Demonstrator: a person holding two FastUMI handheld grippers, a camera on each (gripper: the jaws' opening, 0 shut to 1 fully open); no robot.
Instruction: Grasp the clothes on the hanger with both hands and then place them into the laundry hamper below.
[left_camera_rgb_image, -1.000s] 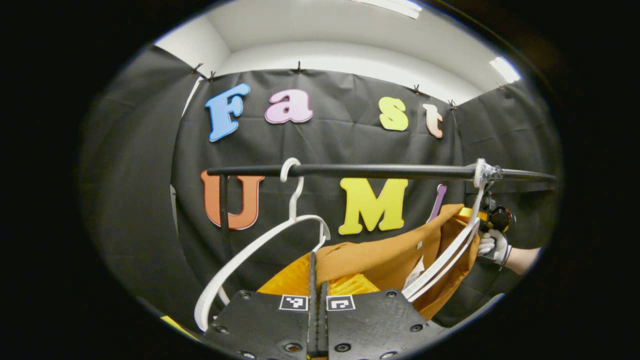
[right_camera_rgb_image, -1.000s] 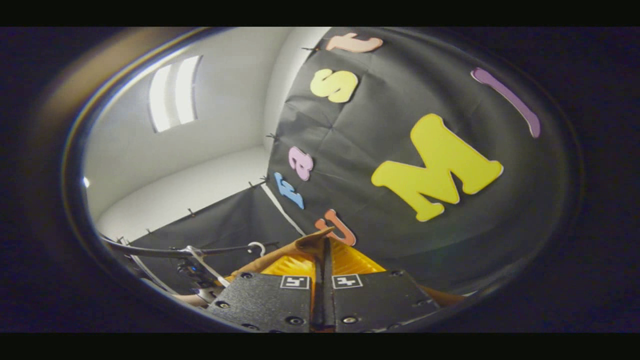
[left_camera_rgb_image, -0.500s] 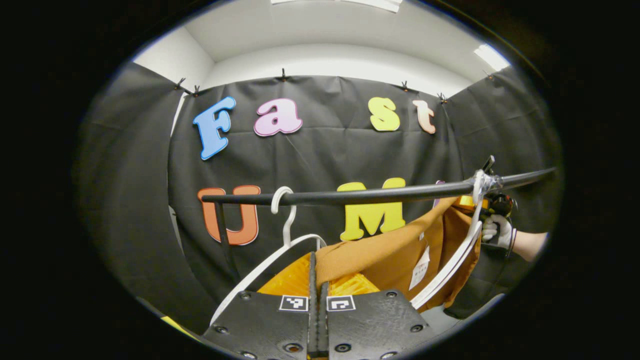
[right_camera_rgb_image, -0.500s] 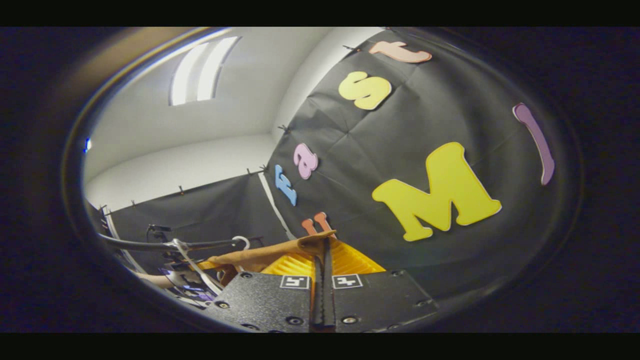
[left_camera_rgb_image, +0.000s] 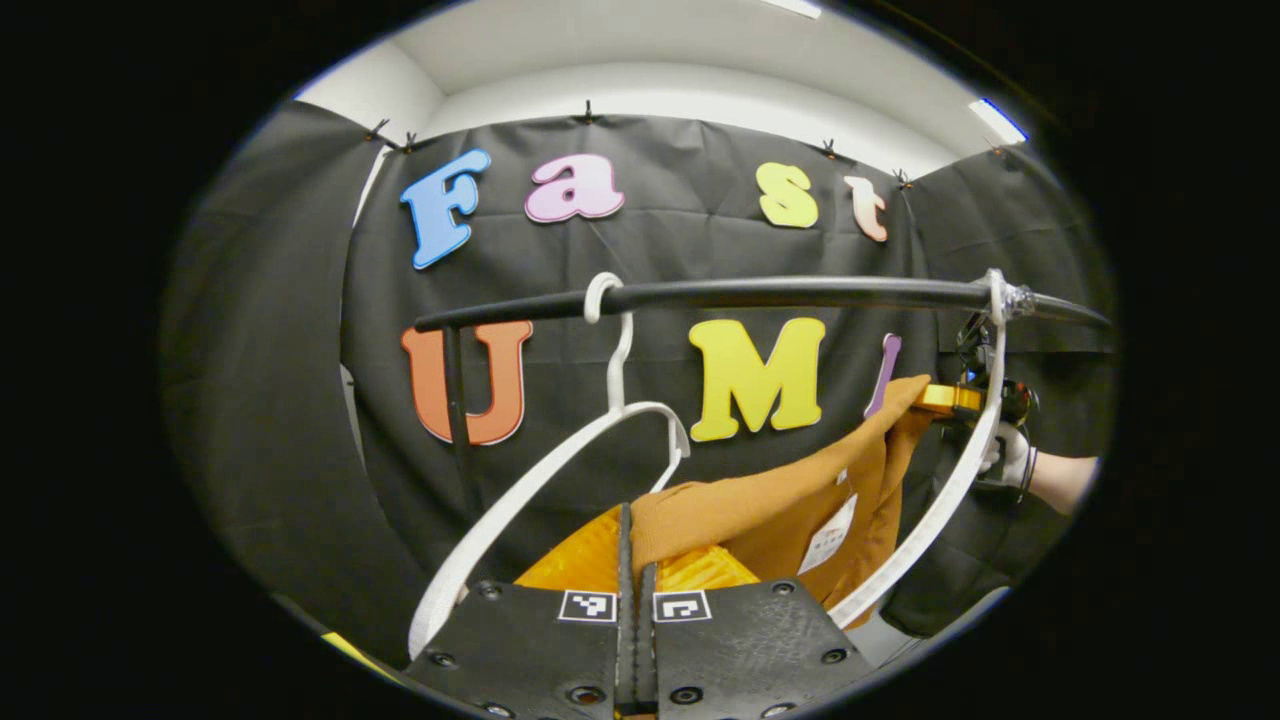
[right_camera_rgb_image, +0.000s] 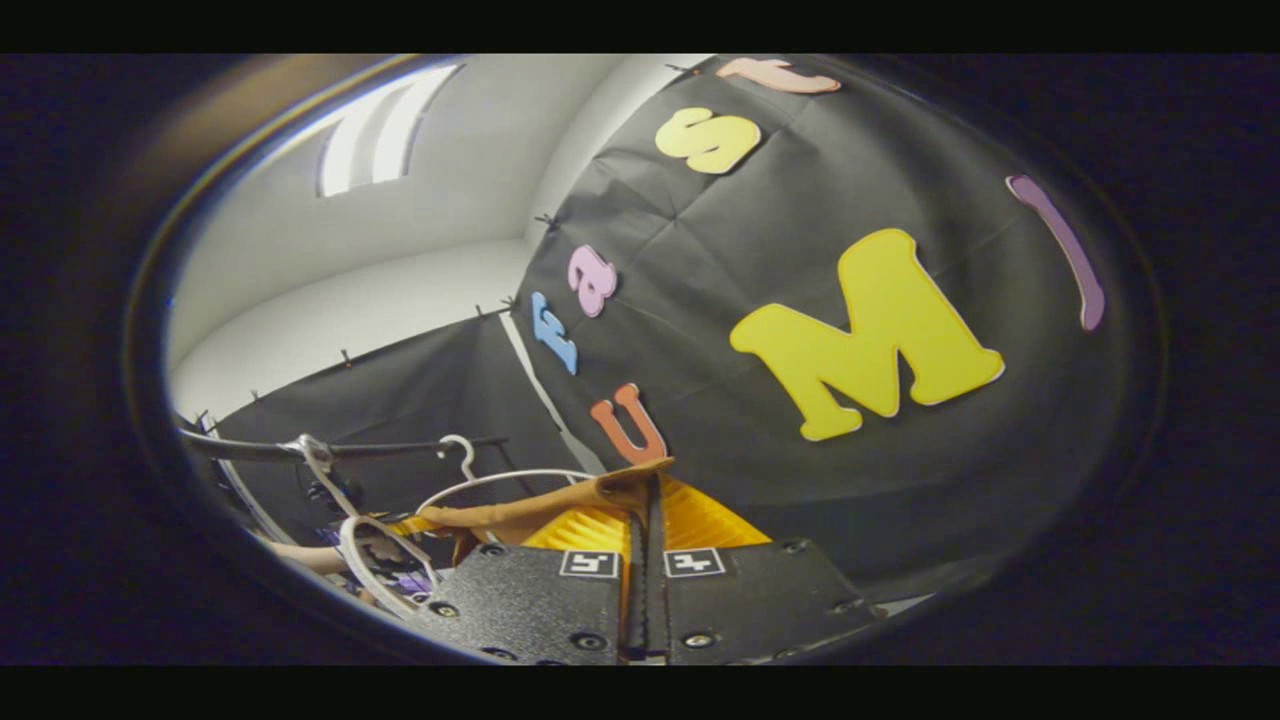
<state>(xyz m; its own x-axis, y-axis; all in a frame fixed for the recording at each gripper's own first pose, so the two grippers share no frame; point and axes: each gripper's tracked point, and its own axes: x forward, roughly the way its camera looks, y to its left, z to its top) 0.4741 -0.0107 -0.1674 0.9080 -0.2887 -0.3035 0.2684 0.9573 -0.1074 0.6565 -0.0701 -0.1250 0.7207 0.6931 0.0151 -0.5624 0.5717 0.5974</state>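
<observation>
Both grippers' fingers (left_camera_rgb_image: 633, 560) (right_camera_rgb_image: 648, 530) pinch the soft, light brown garment (left_camera_rgb_image: 770, 510), seemingly clear of the hanger (left_camera_rgb_image: 560, 470), sagging between them.

**Right gripper pinches brown cloth below the rail**

The right gripper (right_camera_rgb_image: 648, 500) has its fingers closed on a fold of brown garment (right_camera_rgb_image: 540, 507). Left of it, white hangers (right_camera_rgb_image: 470, 478) hang from a black rail (right_camera_rgb_image: 390, 447); a hand, perhaps, shows dimly lower left.
</observation>
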